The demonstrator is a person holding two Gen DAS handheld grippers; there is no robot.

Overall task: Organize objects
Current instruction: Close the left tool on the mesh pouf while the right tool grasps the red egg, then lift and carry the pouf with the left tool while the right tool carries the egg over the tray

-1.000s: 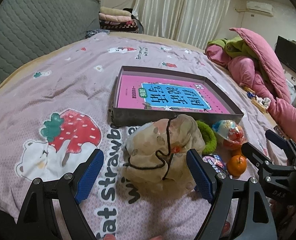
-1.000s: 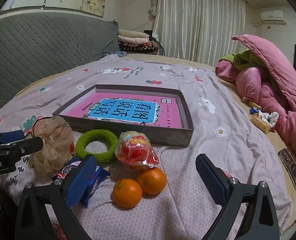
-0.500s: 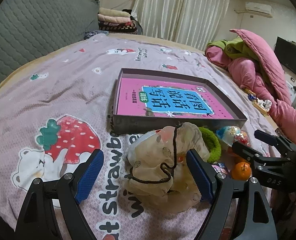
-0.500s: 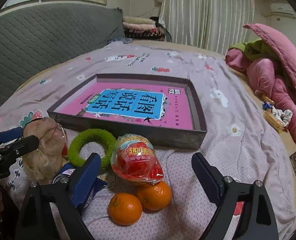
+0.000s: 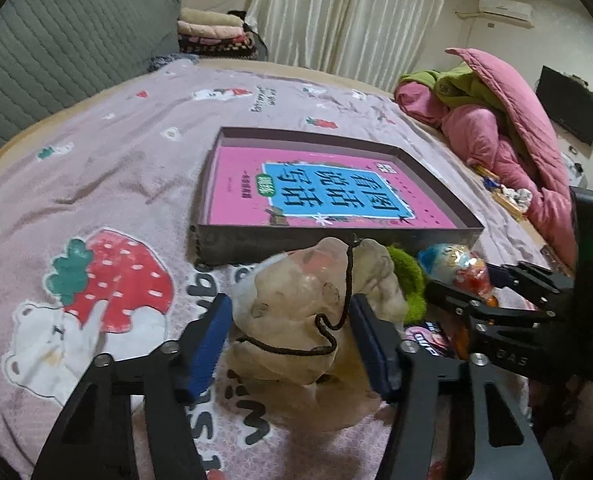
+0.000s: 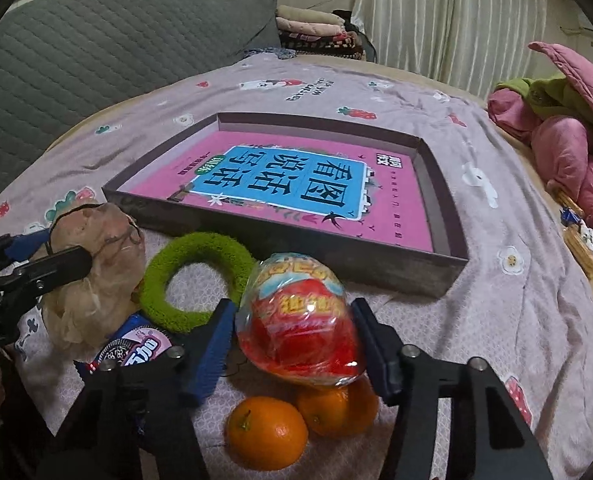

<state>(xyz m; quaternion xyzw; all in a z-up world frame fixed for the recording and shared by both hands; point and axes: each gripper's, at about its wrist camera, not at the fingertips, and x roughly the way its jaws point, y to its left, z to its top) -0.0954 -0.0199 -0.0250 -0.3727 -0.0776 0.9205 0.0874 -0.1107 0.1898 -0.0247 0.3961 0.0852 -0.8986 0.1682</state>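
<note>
- My left hand-held gripper (image 5: 288, 334) pinches the gauzy pouch (image 5: 316, 312); lift gently.
- My right hand-held gripper (image 6: 292, 346) clamps the wrapped toy egg (image 6: 300, 320); clear the box (image 6: 444, 276) wall.

The bed holds two round oranges (image 6: 265, 432), one fuzzy green ring (image 6: 194, 280), one red plastic-wrapped egg toy (image 6: 300, 320), one beige gauze pouch (image 5: 316, 312), one blue-and-pink snack packet (image 6: 136, 350) and one shallow grey cardboard box (image 6: 444, 208).
</note>
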